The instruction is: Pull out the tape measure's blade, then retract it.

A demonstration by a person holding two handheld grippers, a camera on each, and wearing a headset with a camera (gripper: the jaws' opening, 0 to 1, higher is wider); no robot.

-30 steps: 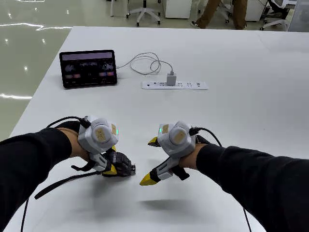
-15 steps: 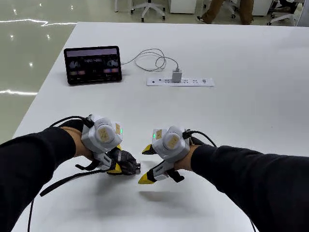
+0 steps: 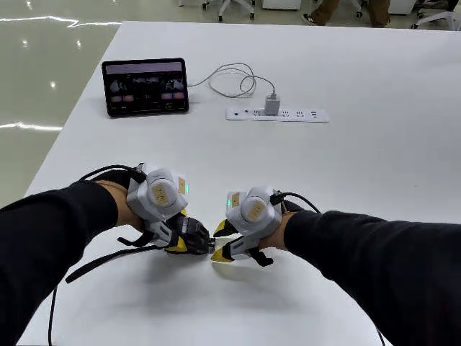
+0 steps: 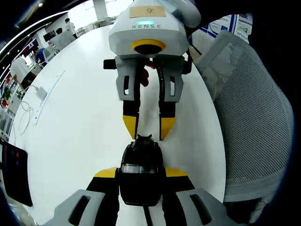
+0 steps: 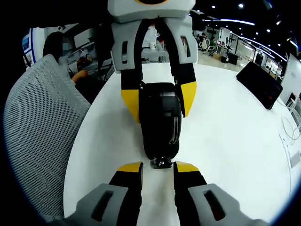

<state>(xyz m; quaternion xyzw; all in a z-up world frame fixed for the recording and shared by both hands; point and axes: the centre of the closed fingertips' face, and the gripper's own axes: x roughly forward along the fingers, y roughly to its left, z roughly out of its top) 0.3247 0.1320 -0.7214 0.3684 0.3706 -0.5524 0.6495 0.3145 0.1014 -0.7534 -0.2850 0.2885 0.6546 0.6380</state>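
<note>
Tape measure [image 4: 141, 160] is clamped in left tongs [image 4: 141, 173]; XENSE-marked right tongs [image 4: 148, 129] gape around its tip.

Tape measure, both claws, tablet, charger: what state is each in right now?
Tape measure: blade retracted, with just the end hook out at the mouth.
Left claw: shut on the tape measure's body.
Right claw: open, jaws either side of the end hook, not yet closed.
Tablet: screen lit.
Charger: plugged into the power strip.
</note>
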